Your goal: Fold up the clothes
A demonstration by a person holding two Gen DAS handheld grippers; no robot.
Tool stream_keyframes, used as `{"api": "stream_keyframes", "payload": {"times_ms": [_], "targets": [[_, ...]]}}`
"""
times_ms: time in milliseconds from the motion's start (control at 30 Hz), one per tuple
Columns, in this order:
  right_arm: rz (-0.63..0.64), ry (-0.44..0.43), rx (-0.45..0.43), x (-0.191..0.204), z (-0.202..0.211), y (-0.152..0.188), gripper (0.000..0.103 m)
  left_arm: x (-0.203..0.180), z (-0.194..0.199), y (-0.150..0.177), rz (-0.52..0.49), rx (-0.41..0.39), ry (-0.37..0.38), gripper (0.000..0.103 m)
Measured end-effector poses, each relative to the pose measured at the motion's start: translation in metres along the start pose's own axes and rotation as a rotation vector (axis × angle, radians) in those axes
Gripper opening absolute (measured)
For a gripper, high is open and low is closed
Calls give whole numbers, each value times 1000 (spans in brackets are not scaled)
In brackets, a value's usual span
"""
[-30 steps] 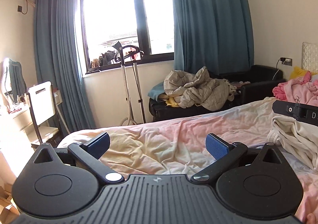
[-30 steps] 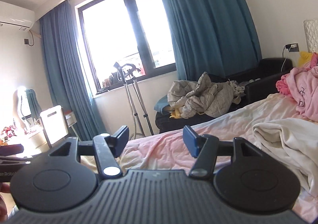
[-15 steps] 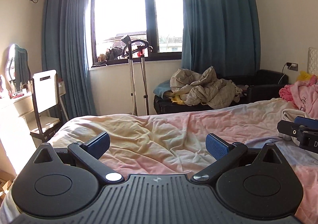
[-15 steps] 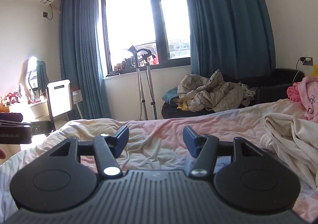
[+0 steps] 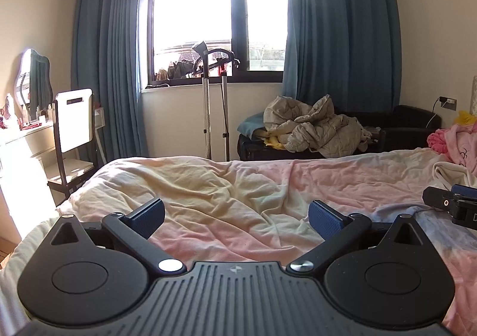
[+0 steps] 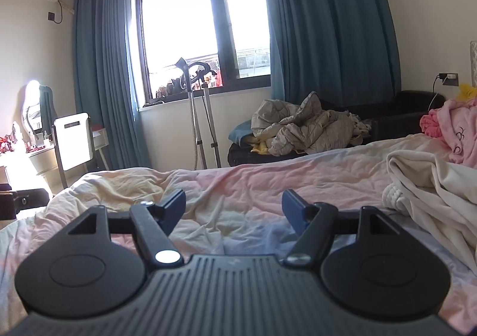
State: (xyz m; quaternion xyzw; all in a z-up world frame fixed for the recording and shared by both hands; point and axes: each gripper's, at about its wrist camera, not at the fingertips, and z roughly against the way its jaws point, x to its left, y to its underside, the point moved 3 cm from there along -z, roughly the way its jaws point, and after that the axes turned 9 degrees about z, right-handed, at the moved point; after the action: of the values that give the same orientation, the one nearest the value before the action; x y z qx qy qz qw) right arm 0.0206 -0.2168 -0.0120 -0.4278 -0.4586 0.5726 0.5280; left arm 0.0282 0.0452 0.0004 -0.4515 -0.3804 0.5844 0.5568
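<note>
Both grippers have sunk toward the bed, left gripper wide apart, right gripper just opening wider over nothing, cream garment lying to its right.

left gripper: fingers spread, empty | over bed sheet | right gripper beside

One bed, pink-and-cream sheet. Two garments at its right edge: cream, pink. One sofa with one quilt heap. Two curtains. One chair. One mirror. One steamer stand.
</note>
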Motion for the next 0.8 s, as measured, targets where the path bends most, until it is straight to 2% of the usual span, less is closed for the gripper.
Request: {"api": "stream_keyframes", "payload": {"times_ms": [100, 200, 267, 633, 800], "targets": [[10, 2, -2, 1, 2, 2, 86, 1, -4, 2, 9, 17, -4, 103], [9, 3, -2, 0, 2, 3, 92, -1, -4, 3, -5, 13, -10, 103], [12, 16, 0, -1, 1, 4, 103, -3, -3, 4, -21, 0, -10, 103], [49, 27, 15, 1, -3, 8, 103, -1, 0, 5, -14, -16, -33, 103], [59, 26, 18, 2, -4, 9, 103, 0, 1, 6, -3, -11, -15, 103]]}}
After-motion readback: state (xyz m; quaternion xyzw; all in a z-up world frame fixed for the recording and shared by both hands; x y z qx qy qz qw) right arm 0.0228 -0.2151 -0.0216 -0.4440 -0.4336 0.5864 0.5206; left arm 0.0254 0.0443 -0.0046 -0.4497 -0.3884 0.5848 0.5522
